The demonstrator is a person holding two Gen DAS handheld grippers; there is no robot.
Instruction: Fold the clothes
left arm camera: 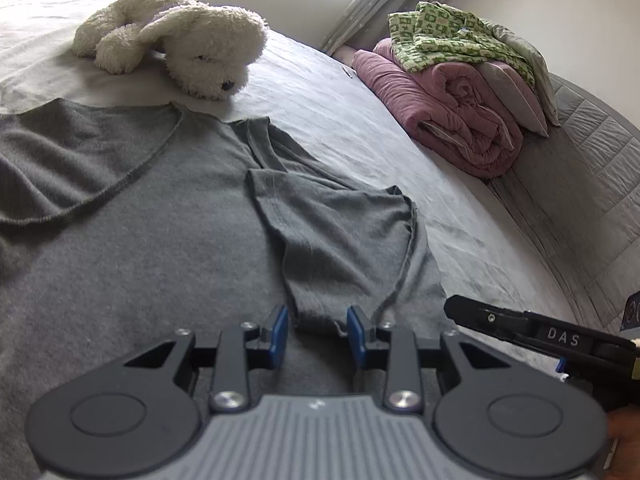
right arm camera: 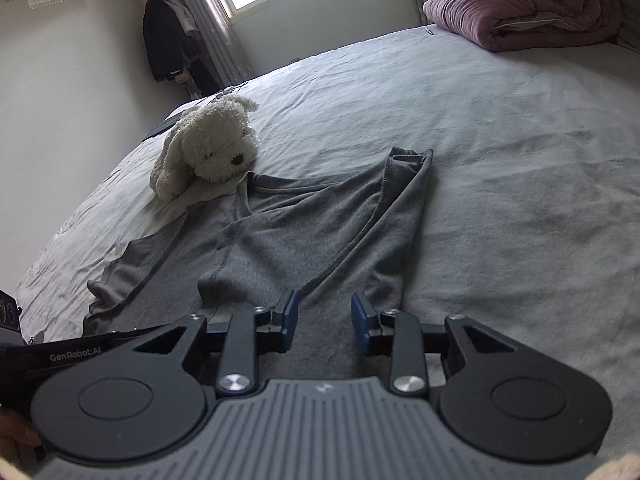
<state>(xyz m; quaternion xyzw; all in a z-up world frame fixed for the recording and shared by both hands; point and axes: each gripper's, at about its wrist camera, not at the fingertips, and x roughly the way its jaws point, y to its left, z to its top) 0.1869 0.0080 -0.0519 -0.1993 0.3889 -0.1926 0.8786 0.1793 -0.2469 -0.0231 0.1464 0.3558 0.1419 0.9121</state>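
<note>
A grey T-shirt point(left arm camera: 132, 240) point(right arm camera: 296, 236) lies spread on the light grey bed sheet point(right arm camera: 500, 160). One sleeve point(left arm camera: 336, 232) is folded inward over the body. My left gripper point(left arm camera: 317, 334) hovers low over the shirt with its blue pads apart; the folded sleeve's lower edge lies just ahead of them and nothing is pinched. My right gripper point(right arm camera: 325, 322) also stands open above the shirt's near part, empty. In the left wrist view the right gripper point(left arm camera: 456, 309) shows as a black finger close on the right. The left gripper's black body sits at the lower left of the right wrist view.
A white plush dog point(left arm camera: 192, 44) point(right arm camera: 212, 148) lies just beyond the shirt's collar. A rolled pink quilt point(left arm camera: 452, 120) with a green patterned garment point(left arm camera: 452, 36) and pillows sits by the padded headboard point(left arm camera: 600, 152). Dark clothes point(right arm camera: 168, 44) hang beside the window.
</note>
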